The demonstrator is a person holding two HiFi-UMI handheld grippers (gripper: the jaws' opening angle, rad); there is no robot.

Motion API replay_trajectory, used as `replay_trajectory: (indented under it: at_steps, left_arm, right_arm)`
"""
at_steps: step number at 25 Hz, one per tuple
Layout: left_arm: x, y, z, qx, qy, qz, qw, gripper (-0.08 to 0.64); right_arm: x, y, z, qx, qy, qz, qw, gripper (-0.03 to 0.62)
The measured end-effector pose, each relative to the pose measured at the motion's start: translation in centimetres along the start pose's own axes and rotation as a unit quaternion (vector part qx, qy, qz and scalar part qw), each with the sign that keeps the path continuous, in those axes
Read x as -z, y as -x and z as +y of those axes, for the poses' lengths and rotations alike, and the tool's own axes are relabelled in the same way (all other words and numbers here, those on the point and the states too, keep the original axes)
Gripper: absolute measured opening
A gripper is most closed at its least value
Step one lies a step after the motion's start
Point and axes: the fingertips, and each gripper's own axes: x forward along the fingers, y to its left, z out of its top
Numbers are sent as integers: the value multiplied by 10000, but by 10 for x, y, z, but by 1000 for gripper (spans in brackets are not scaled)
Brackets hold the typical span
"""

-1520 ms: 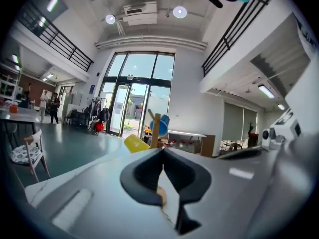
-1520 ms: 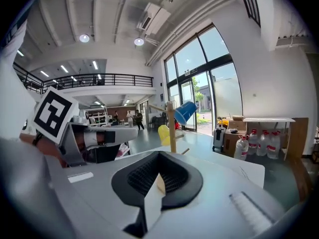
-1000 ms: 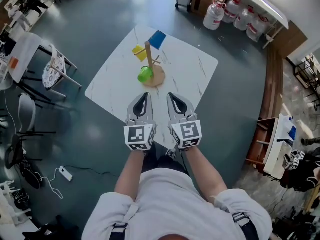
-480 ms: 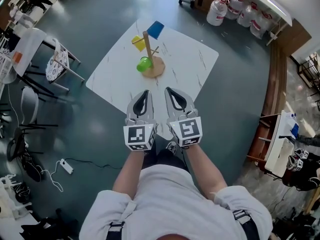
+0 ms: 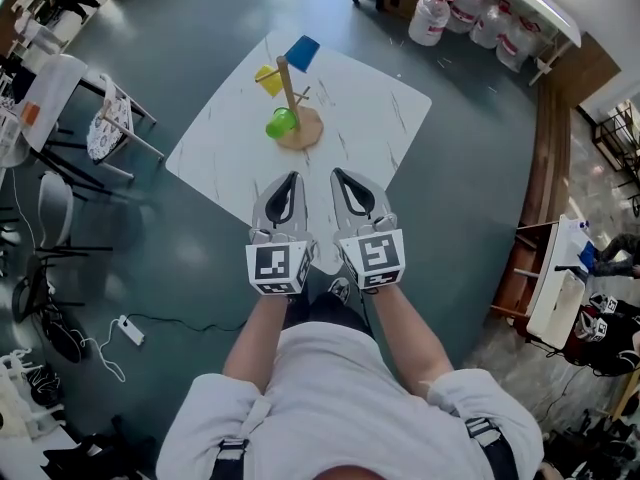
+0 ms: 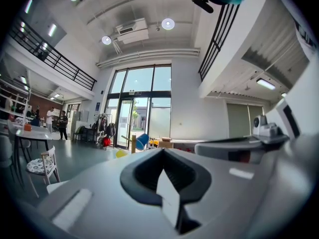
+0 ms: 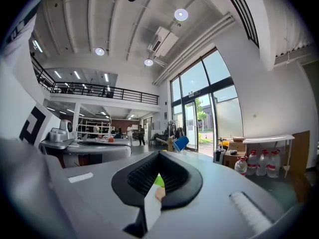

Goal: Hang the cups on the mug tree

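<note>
Green cup (image 5: 281,123) at the mug tree (image 5: 289,96) looks light and rigid, best pinched by its rim; left gripper (image 5: 291,178) and right gripper (image 5: 338,175) jaws closed, empty.

Glossy grey-green floor (image 5: 480,148) all round the white table (image 5: 370,118). Tall windows (image 6: 142,103) let daylight in; water jugs (image 5: 430,18) stand beyond.

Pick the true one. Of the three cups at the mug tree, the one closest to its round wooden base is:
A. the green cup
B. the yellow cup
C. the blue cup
A: in the head view the green cup lies right against the round base of the mug tree, while the yellow cup and the blue cup are up near the top of its post.
</note>
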Motion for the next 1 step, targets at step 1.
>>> replay_trajectory:
  at_steps: [1]
  left_arm:
    - [0, -1, -1, -5, -3, -14, 10000, 2]
  right_arm:
    - [0, 1, -1, 9, 22, -16, 10000, 0]
